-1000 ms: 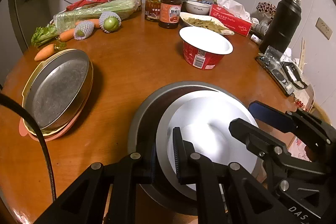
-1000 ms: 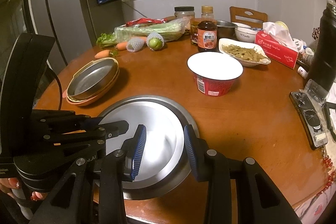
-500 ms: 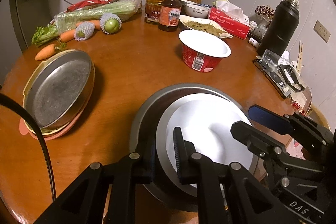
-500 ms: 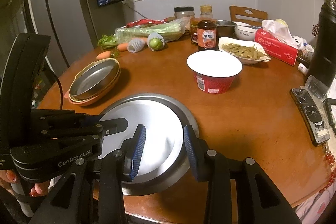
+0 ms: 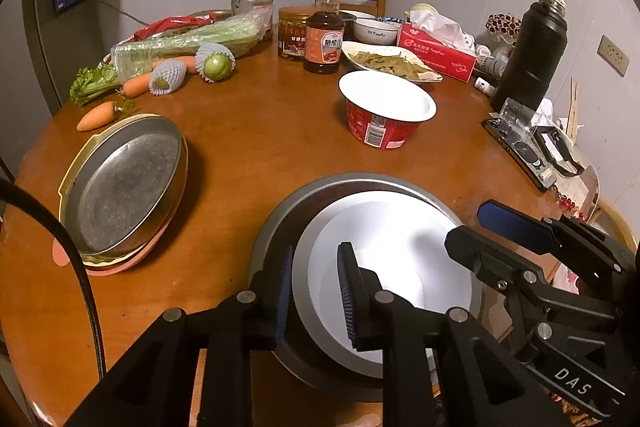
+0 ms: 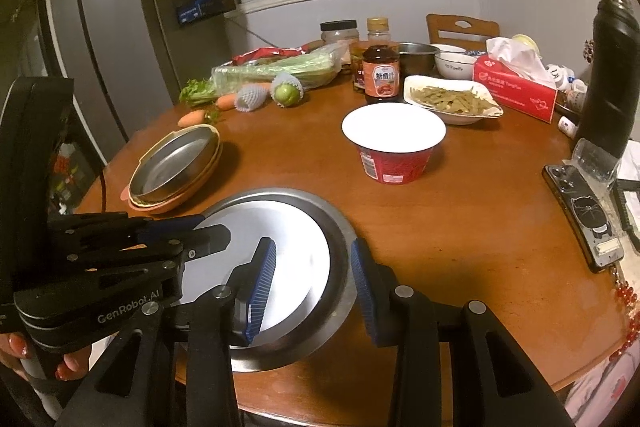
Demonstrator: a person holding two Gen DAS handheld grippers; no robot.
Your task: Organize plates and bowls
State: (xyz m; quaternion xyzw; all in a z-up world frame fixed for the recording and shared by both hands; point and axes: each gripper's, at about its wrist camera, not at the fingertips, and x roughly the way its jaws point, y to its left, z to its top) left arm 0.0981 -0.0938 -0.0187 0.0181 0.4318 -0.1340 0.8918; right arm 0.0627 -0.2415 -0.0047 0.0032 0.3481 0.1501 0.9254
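Worktop (image 5: 256,131), round and brown, carries everything; its near edge is cut off under both tools. Metal basin (image 5: 280,223) sits at the near edge with a white plate (image 5: 400,259) nested inside, and the basin's near rim is hidden behind the tool arms in both views. Metal pan (image 5: 124,183) lies to the left on a stack of pink and yellow dishes whose number I cannot make out. Red noodle bowl (image 5: 386,113) stands beyond the basin, well apart from it. Left tongs (image 5: 312,291) straddle the left rim of the plate and basin; their jaws are opening, a clear gap shows on each side of the rim, and no pad presses on it. Right tongs (image 6: 314,285) stand part open astride the basin's right rim, one pad over the plate and one outside the basin, gripping nothing that I can see; whether the pads touch the metal is hard to tell. Fingers (image 6: 66,367) holding the left tool show at the lower left of the right view.
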